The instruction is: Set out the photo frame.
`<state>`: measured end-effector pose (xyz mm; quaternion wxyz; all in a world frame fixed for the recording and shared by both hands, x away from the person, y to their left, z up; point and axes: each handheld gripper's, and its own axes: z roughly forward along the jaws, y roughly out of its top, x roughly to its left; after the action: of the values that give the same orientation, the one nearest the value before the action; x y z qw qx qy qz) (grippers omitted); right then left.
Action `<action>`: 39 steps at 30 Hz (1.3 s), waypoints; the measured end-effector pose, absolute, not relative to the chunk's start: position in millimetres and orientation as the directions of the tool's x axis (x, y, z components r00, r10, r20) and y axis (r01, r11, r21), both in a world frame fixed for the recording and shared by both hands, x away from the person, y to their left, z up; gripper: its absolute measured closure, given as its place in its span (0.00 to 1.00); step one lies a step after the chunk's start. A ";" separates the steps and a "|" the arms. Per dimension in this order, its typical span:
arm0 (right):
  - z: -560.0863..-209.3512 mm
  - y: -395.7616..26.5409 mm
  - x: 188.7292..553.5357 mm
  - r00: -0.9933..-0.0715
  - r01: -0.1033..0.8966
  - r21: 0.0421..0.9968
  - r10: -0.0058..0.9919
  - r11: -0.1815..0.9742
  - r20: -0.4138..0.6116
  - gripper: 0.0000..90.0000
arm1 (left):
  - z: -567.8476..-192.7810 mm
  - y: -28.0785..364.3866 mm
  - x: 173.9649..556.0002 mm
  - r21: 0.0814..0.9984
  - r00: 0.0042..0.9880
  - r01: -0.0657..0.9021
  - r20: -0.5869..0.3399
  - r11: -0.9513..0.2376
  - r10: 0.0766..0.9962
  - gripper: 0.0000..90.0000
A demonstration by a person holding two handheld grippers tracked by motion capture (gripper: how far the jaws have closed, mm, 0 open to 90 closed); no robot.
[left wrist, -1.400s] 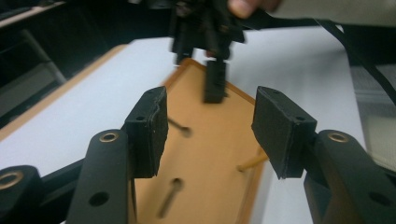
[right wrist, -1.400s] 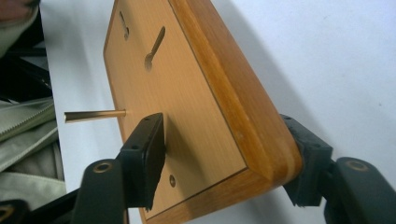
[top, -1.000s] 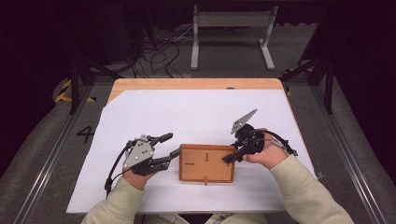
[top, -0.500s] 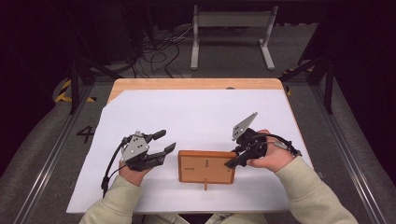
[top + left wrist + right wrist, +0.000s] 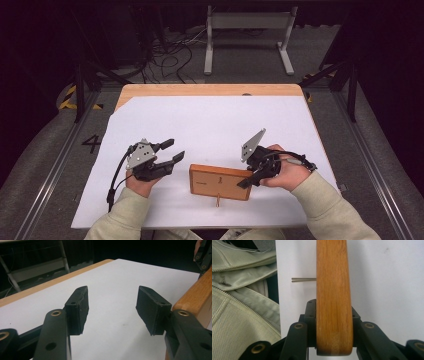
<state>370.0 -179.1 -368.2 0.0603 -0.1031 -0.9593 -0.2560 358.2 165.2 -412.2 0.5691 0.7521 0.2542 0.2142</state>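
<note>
My right gripper (image 5: 248,179), jaws just closing, pinched the wooden box (image 5: 220,182); my left gripper (image 5: 172,151) stood spread beside it.

The white sheet (image 5: 210,130) is evenly lit from above with only faint shadows cast on it, while the surroundings beyond the sheet are left dark; softness is seen in the high view, and the nearest foreground is blurred in both gripper views.
</note>
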 end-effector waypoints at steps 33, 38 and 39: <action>-362.9 -209.6 394.1 -0.925 0.041 0.602 0.257 0.798 -0.278 0.79 | -425.3 180.7 368.7 0.959 0.736 0.214 -0.033 -0.186 0.676 0.50; -368.2 -214.0 392.4 -0.925 0.041 0.607 0.259 0.794 -0.277 0.79 | -427.2 180.3 369.4 0.955 0.736 0.221 -0.032 -0.195 0.677 0.50; -369.5 -214.3 390.9 -0.925 0.041 0.605 0.259 0.795 -0.277 0.79 | -428.3 179.4 369.6 0.955 0.735 0.223 -0.033 -0.195 0.677 0.50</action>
<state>390.9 -214.3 -369.5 -0.1758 -0.0806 -0.9310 -0.3097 369.6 179.4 -428.3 0.5579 0.7459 0.3017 0.2034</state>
